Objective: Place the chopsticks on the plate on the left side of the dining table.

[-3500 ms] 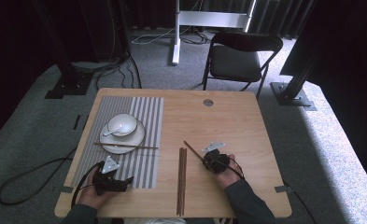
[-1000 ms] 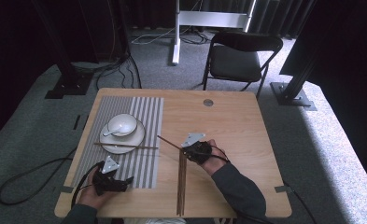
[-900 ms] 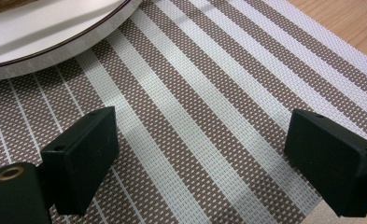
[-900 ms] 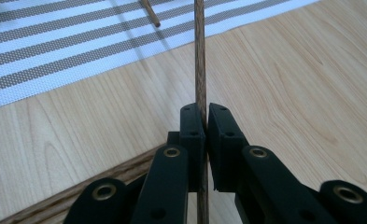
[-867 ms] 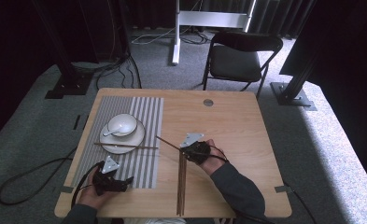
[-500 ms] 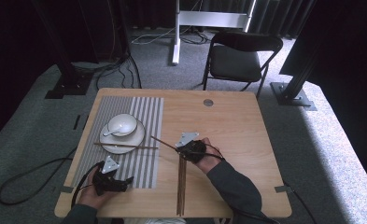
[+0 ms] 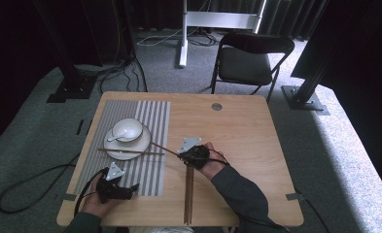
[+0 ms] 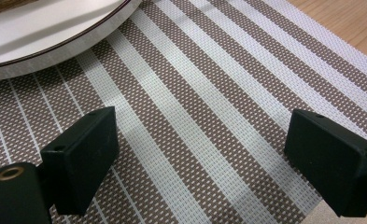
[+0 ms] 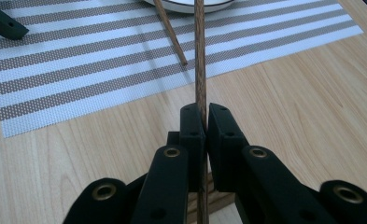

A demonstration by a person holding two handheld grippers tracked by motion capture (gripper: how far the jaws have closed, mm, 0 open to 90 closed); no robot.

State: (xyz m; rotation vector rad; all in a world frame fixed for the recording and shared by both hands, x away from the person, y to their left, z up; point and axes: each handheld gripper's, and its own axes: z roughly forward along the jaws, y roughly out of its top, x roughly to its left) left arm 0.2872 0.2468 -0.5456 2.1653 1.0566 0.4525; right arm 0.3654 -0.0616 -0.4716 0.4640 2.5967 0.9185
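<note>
The chopstick [image 9: 200, 56] is dark, fine-grained wood with a matt finish. The placemat [image 8: 209, 116] is coarse woven cloth in brown and white stripes. The table [image 9: 288, 107] is smooth pale wood. The plate [image 8: 55, 28], at 11 o'clock, is glossy white ceramic.

A mat [image 7: 130, 141] covers the table's [image 7: 242, 131] left half. On it sits a plate [image 7: 128, 144] holding a bowl [image 7: 127, 129]. One chopstick [image 7: 130, 152] lies across the plate; two more [image 7: 189, 194] lie right of the mat.
</note>
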